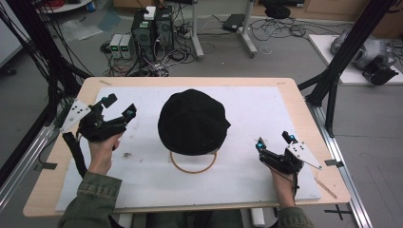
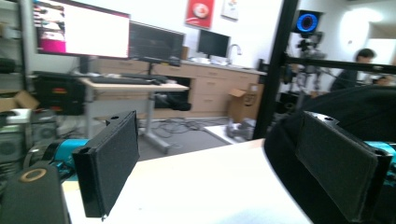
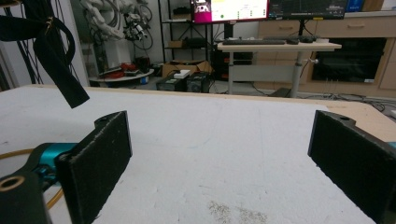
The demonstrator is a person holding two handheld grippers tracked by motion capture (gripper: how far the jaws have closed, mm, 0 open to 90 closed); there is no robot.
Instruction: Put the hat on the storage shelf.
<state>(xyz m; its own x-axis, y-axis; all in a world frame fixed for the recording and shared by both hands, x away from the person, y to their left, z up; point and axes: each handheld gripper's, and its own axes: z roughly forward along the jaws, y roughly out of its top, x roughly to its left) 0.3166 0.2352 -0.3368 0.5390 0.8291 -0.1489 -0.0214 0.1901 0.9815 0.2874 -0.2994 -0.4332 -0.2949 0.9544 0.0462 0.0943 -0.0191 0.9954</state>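
Observation:
A black cap (image 1: 192,121) lies in the middle of the white mat (image 1: 142,175), and a thin tan ring (image 1: 193,170) pokes out from under its near edge. My left gripper (image 1: 121,105) is held open a little left of the cap, lifted off the mat. In the left gripper view the cap (image 2: 355,109) bulges behind the right jaw, and the left gripper (image 2: 224,172) has nothing between its jaws. My right gripper (image 1: 274,139) rests low on the mat to the right of the cap, open. The right gripper (image 3: 224,163) is likewise empty, with a bit of the tan ring (image 3: 9,153) at the left.
The mat covers a wooden table (image 1: 95,83) framed by black posts (image 1: 347,47). Computers and cables (image 1: 152,33) sit on the floor beyond the far edge. A black strap (image 3: 60,79) hangs at the upper left of the right gripper view.

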